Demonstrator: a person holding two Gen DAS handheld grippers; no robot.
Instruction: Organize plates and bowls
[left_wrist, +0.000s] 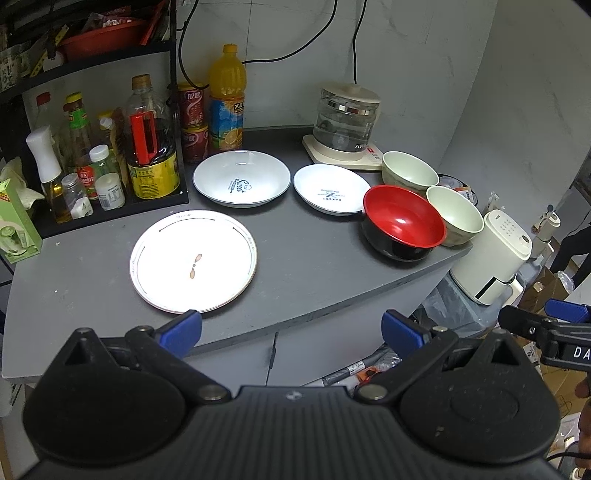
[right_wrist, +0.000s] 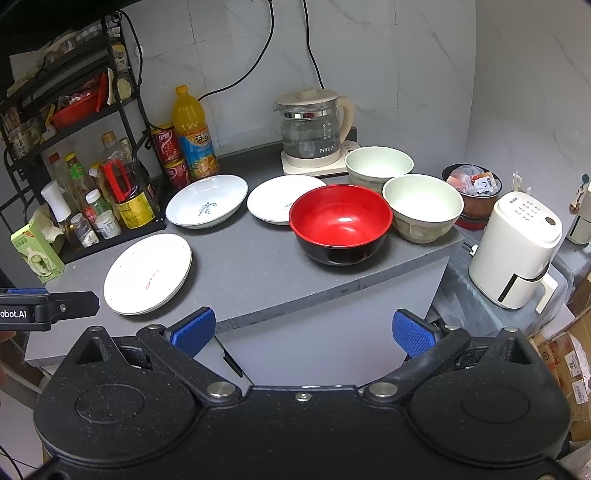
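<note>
On the grey counter lie a flat white plate at the front left, a deep white plate marked "Sweet" behind it, and a smaller white plate to its right. A red-and-black bowl sits at the right, beside two pale green bowls. My left gripper hangs open off the counter's front edge, near the flat plate. My right gripper is open too, in front of the red bowl.
A black rack with oil and sauce bottles fills the back left, with an orange juice bottle and red cans beside it. A glass kettle stands at the back. A white appliance and a trash bin sit right of the counter.
</note>
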